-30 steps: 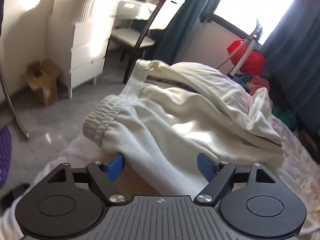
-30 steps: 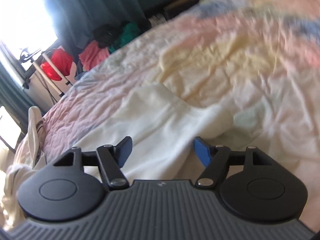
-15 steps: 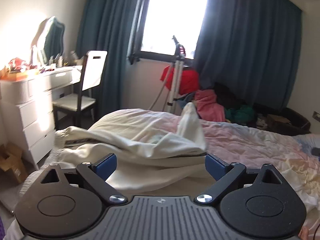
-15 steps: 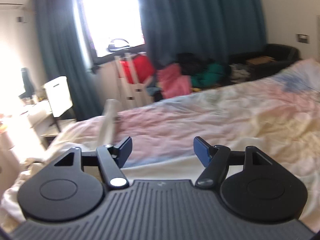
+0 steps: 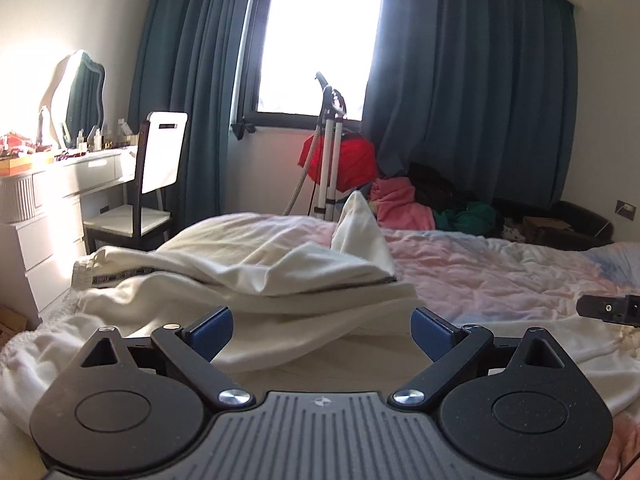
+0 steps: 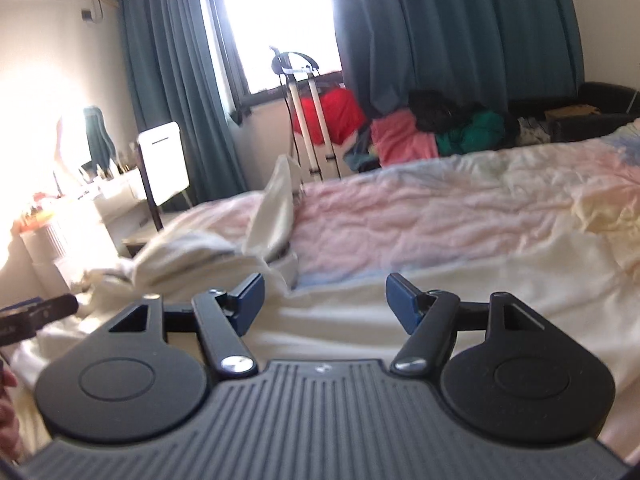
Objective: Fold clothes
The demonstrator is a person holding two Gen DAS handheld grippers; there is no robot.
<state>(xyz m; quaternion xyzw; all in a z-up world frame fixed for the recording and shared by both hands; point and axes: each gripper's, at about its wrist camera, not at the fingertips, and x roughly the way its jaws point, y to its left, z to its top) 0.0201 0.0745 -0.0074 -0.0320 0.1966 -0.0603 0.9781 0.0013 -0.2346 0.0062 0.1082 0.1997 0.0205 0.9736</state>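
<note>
Both grippers, left [image 5: 322,332] and right [image 6: 324,302], fingers wide apart, holding nothing; cream trousers [image 5: 248,276] bunched on bed [image 5: 500,276], waiting for folding.

- The left gripper [image 5: 322,330] pointed slightly downward, its blue-padded jaws spread wide with nothing pinched between them.
- The right gripper [image 6: 324,300] sat level beside it to the right, jaws apart and holding nothing, angled gently downward too.
</note>
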